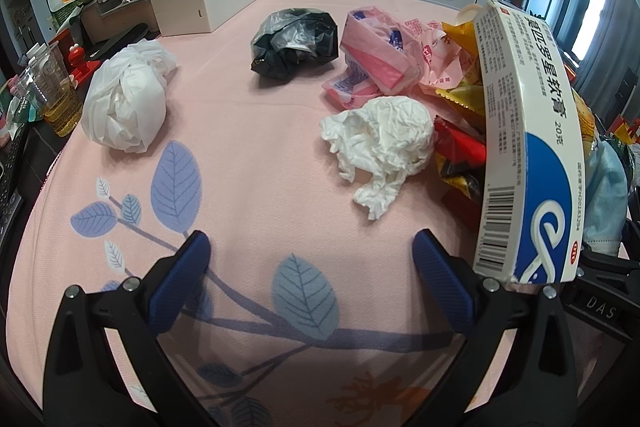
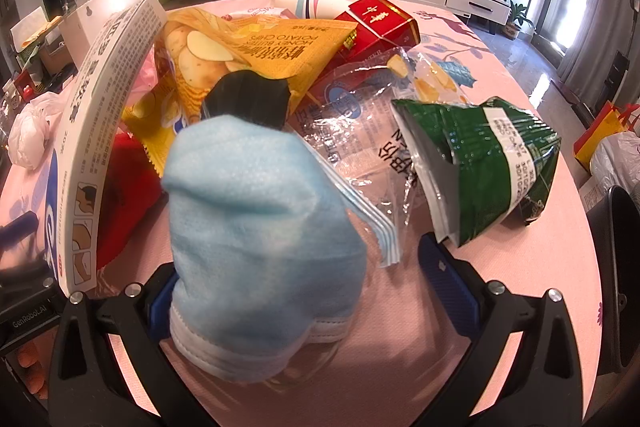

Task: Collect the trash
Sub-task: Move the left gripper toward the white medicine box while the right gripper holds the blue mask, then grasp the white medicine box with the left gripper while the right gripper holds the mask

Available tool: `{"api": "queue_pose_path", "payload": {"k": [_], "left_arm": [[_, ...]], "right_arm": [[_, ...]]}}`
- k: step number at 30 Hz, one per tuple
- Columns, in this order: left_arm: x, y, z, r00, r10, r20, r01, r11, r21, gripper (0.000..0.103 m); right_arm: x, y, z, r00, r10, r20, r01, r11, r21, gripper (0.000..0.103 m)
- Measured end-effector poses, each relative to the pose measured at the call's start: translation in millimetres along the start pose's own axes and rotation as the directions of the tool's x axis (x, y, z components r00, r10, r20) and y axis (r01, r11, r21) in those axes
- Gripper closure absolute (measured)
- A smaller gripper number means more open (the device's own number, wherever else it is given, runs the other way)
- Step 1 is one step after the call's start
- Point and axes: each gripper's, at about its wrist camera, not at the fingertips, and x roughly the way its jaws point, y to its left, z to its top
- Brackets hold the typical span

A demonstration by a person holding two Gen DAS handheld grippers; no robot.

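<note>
The left tool (image 1: 310,275) is hovering with its fingers spread wide and empty over the pink surface (image 1: 248,163), with the crumpled tissue (image 1: 380,151) lying just ahead to the right. The right tool (image 2: 308,291) is also standing spread, and the blue face mask (image 2: 260,219) is sitting between its fingers, draped against the left one; no pinch on it is visible. The mask looks soft, light and floppy, so it would likely fold when squeezed; the bunched middle seems the surest place to hold. To the left, the ointment box (image 2: 100,131) is leaning upright, thin card that looks stiff but crushable. Farther off, the yellow chip bag (image 2: 248,47) and green wrapper (image 2: 480,155) are lying on the pile, probably slick and crinkly, best taken by a folded edge.
</note>
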Motion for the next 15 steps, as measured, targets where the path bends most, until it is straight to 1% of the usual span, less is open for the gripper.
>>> {"api": "queue_pose_path", "payload": {"k": [2,4,5,7,8,11,13,15], "left_arm": [[-1,0,0,1.000,0.001,-0.008,-0.001,1.000,-0.001,0.002],[-2,2,1,0.999,-0.004,-0.046,0.004,1.000,-0.012,0.003],[-7,3,4,0.997,-0.027,-0.066,0.025,0.999,-0.021,0.003],[-13,4,3,0.993,-0.104,-0.061,0.102,0.994,-0.049,0.003],[-17,6,1,0.991,-0.123,-0.054,0.119,0.991,-0.062,0.003],[-31,5,1,0.992,-0.123,-0.028,0.121,0.991,-0.050,0.003],[-36,4,-1,0.995,-0.100,-0.008,0.100,0.994,-0.031,0.003],[-38,5,-2,0.995,-0.098,-0.003,0.098,0.995,-0.020,0.003]], "right_arm": [[0,2,0,1.000,-0.010,0.000,0.010,1.000,0.008,0.002],[0,1,0,1.000,-0.007,0.000,0.007,1.000,0.011,0.002],[2,1,1,1.000,-0.007,0.000,0.007,1.000,0.011,0.002],[-3,-3,-2,1.000,-0.008,0.001,0.008,1.000,0.011,0.002],[-3,-5,-3,1.000,-0.005,0.000,0.005,1.000,0.009,0.002],[-10,-7,-7,0.999,0.018,-0.041,-0.019,1.000,-0.021,0.002],[-19,-6,-6,0.999,0.029,-0.023,-0.029,1.000,-0.008,0.002],[-28,-6,-4,0.999,0.038,-0.003,-0.038,0.999,-0.011,0.002]]}}
